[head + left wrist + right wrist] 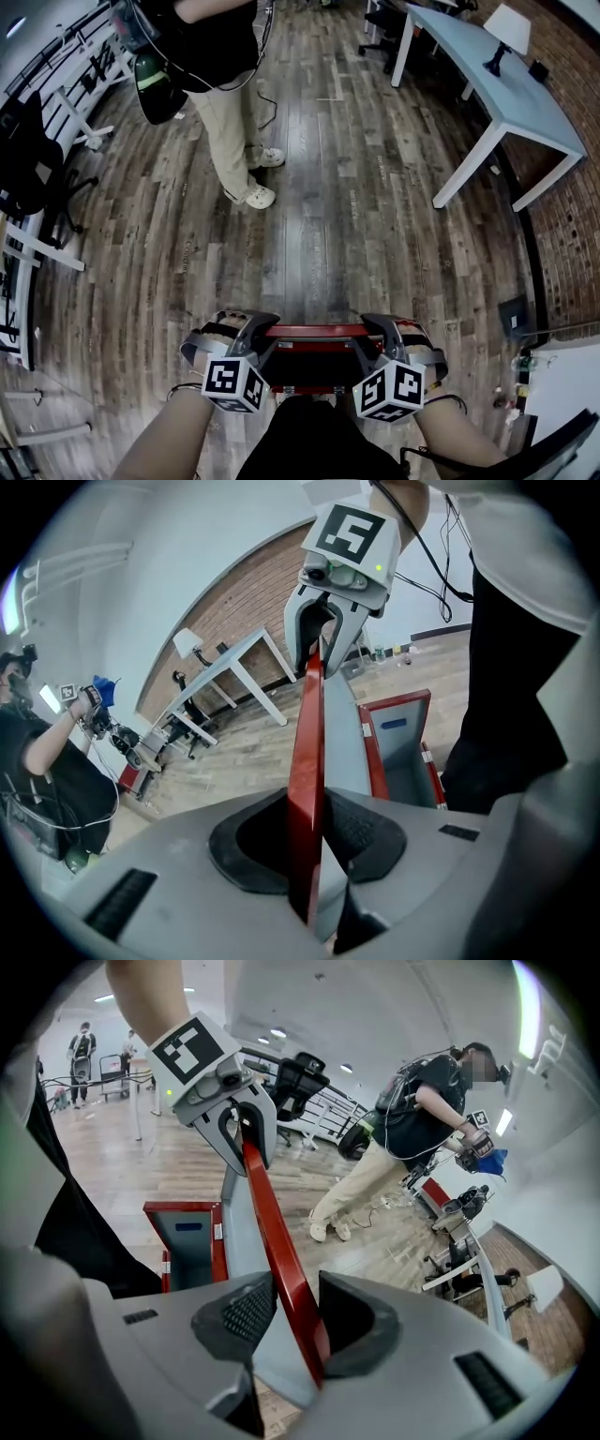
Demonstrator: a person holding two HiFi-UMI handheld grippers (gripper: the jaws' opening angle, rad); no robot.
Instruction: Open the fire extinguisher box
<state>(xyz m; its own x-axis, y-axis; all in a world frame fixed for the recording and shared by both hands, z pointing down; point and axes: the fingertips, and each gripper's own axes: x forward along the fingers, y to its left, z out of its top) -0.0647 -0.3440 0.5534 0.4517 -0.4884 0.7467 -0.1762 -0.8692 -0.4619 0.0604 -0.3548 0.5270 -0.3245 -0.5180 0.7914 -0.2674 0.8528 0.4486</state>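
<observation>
**A:** Head view: red metal box [314, 388] on the plank floor [319, 187] at the wearer's feet. Its lid [314, 330] stands raised, long edge left to right.

**B:** Grippers?

**A:** Left gripper [255, 326] and right gripper [377, 326] each pinch that thin edge, one near each end. Inside is smooth and grey. It probably swings away from them next.

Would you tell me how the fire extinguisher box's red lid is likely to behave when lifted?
The lid probably stays stiff: its edge runs straight between the left claw and right claw. Its glossy red paint looks slippery, so it might slide in a loose grip. Seemingly hinged to the box, it should swing rather than lift free.
</observation>
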